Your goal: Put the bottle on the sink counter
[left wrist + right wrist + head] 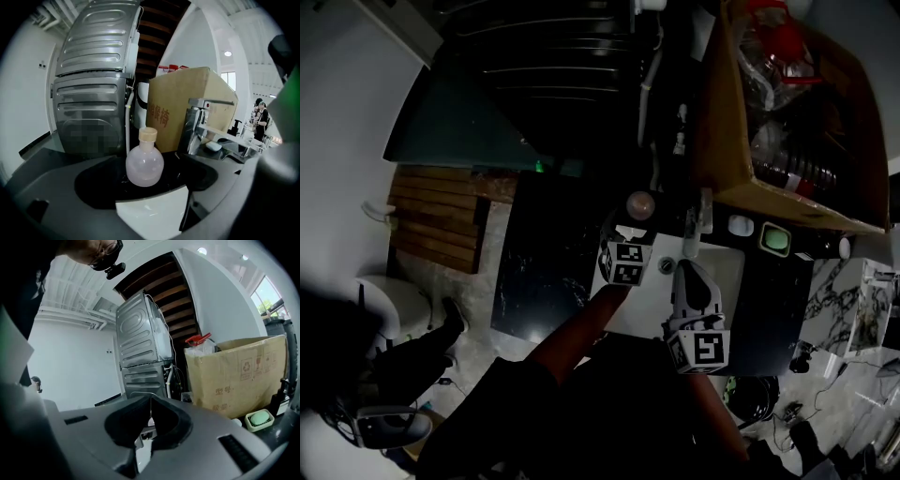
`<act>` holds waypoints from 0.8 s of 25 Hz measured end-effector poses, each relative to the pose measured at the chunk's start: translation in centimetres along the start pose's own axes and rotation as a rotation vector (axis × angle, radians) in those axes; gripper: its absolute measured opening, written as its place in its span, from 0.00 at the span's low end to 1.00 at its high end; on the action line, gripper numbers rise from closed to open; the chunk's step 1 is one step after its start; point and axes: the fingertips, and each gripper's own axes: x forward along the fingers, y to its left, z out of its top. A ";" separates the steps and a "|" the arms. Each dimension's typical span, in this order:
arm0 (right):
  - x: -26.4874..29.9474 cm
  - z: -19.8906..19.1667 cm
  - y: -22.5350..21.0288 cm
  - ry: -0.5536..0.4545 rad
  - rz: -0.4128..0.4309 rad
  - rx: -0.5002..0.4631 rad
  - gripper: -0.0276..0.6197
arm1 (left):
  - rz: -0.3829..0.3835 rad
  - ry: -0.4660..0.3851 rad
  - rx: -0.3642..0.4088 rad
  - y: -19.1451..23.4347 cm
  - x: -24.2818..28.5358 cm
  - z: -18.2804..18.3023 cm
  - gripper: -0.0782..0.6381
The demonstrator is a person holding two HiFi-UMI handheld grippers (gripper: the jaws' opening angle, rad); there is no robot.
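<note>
Round pale pink plastic bottle point(145, 164) stands free between left gripper's point(150, 194) spread jaws; right gripper's point(149, 423) jaws are pressed together

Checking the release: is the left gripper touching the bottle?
Apart. In the left gripper view the bottle stands on the counter, with dark counter showing between it and each open jaw of the left gripper.

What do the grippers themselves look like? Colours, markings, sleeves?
Both alike: left gripper and right gripper have grey moulded bodies and black pads. Each carries a white cube with black square markers. No cables show. Dark clothing; forearms unsleeved.
</note>
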 end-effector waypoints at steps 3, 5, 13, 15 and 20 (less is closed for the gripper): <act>-1.3 0.1 0.4 -0.007 -0.016 0.002 0.10 | -0.010 -0.033 -0.051 -0.2 -2.9 1.2 0.66; -2.4 0.4 0.5 -0.007 -0.035 -0.004 0.10 | -0.016 -0.066 -0.092 -0.4 -5.4 2.4 0.66; -7.0 1.7 3.1 -0.059 -0.047 -0.053 0.10 | -0.021 -0.227 -0.029 -0.3 -16.1 4.4 0.66; -8.3 1.6 4.0 -0.066 -0.050 -0.062 0.10 | -0.036 -0.253 -0.035 -0.7 -18.8 4.5 0.66; -11.8 1.1 6.1 -0.069 -0.062 -0.073 0.10 | -0.103 -0.319 -0.037 -3.4 -24.7 4.8 0.66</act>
